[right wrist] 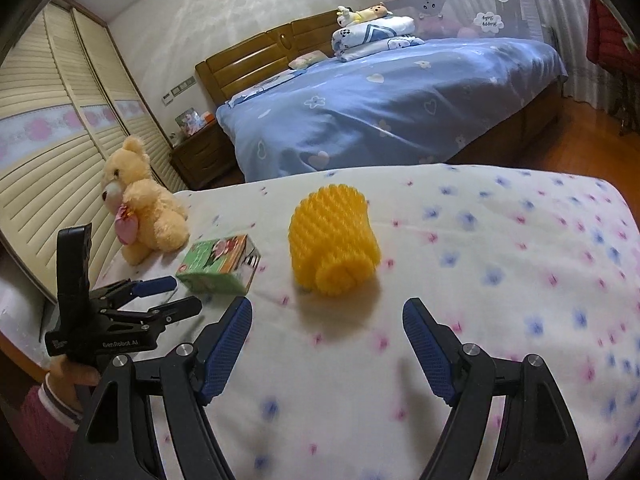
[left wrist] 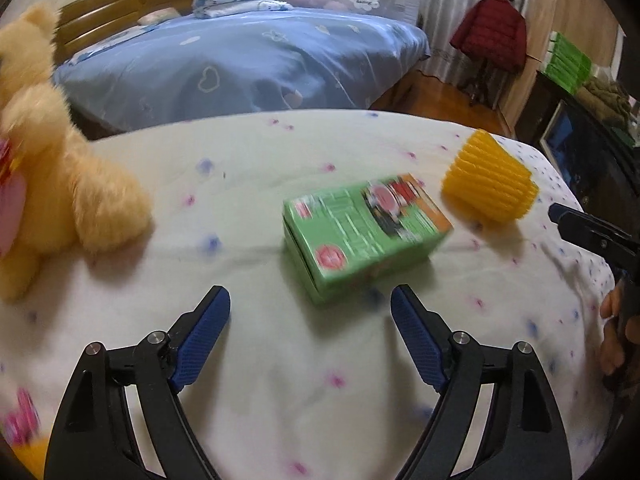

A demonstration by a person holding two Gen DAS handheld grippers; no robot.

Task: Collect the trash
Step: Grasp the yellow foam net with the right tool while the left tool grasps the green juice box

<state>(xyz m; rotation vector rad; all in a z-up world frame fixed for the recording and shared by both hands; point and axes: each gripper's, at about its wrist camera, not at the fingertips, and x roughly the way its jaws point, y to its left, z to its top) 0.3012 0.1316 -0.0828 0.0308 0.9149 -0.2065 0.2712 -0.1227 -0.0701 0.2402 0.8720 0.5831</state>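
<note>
- The left gripper (left wrist: 310,300) has its jaws spread wide and holds nothing; its blue-padded fingers (left wrist: 206,334) hang above the flowered white sheet (left wrist: 280,380), touching neither it nor anything else.
- The green carton (left wrist: 362,232) lies flat on the sheet just ahead of those fingers, a little to the right of the gap between them and apart from both pads.
- The right gripper (right wrist: 328,312) is likewise wide open and empty, its pads clear of the sheet (right wrist: 500,300).
- The yellow foam net sleeve (right wrist: 334,242) lies on its side straight ahead of the right gripper's gap, near the fingertips but not between them, its rolled end toward the camera.
- In the right wrist view the left gripper (right wrist: 178,294) shows from the side, its two fingers parted, with the carton (right wrist: 220,264) just beyond their tips.
- In the left wrist view the carton's print is smeared by blur and cannot be read, and only one dark finger of the right gripper (left wrist: 592,232) enters from the right edge.
- The plush bear (left wrist: 52,196) is blurred and cut off at the left edge there; the right wrist view shows it (right wrist: 140,204) sitting whole on the sheet, beyond the carton.
- Whether the carton has anything in it cannot be told.
- The foam sleeve (left wrist: 490,178) lies to the right of the carton, near but not touching.
- A bed with a blue cover (right wrist: 400,100) stands behind.
</note>
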